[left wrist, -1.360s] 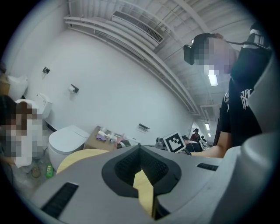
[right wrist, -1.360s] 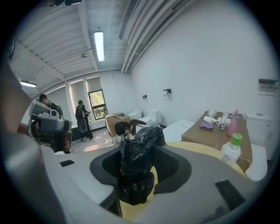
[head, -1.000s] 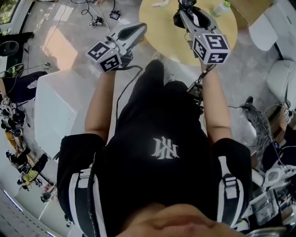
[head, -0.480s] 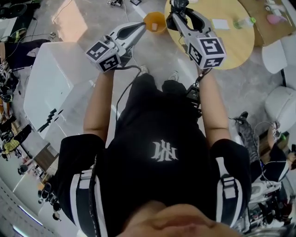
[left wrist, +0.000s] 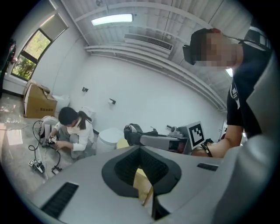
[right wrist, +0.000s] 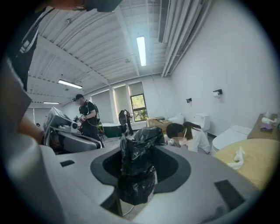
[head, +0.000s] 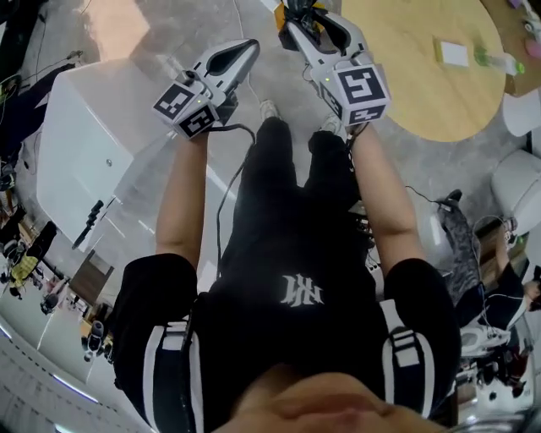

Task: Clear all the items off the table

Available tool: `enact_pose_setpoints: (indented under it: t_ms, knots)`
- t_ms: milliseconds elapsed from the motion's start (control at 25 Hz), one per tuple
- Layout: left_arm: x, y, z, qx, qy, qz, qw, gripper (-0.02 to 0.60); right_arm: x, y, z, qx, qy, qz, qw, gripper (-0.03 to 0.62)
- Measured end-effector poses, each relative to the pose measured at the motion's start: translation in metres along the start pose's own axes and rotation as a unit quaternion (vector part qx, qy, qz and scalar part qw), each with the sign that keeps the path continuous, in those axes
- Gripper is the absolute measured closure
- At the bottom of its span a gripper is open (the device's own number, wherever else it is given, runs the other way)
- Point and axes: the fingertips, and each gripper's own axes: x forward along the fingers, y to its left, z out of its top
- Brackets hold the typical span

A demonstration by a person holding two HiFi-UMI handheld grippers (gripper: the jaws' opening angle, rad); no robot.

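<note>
My right gripper (head: 296,12) is shut on a crumpled black plastic bag (right wrist: 136,175), which bulges up between its jaws and hangs below them. It is held over the floor, left of the round wooden table (head: 414,76). A white flat item (head: 454,52) and a green bottle (head: 494,59) lie on that table, and white crumpled paper (right wrist: 238,157) shows on its edge. My left gripper (head: 251,48) hovers beside the right one, jaws together and empty. In the left gripper view the right gripper carries the black bag (left wrist: 131,130).
Something orange (head: 281,13) sits on the floor, mostly hidden behind the right gripper. A large white unit (head: 93,127) stands to the left. A person in white (left wrist: 72,131) crouches on the floor among cables. A cardboard box (left wrist: 39,103) stands by the wall.
Both grippers and the view have swung left, away from the table, which has shifted to the right. The black bag stays in the right gripper.
</note>
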Motion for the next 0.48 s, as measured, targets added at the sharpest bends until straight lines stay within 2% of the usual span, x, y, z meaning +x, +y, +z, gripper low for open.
enact_pose_setpoints:
  t_ms: [200,360,480]
  knots:
    - [0.028,0.04,-0.066,-0.021,-0.008,-0.008,0.9997,0.569,0.028,-0.029,-0.083,0.016,0.005,-0.044,0.999,0.425]
    - [0.045,0.103,-0.134,-0.025,0.009,-0.016,0.9995,0.569,0.077,-0.041,-0.175,0.008,0.032,-0.046,0.998,0.425]
    - [0.061,0.134,-0.179,-0.026,0.019,-0.026,0.9992,0.569,0.097,-0.058,-0.24,0.01,0.055,-0.058,0.997,0.425]
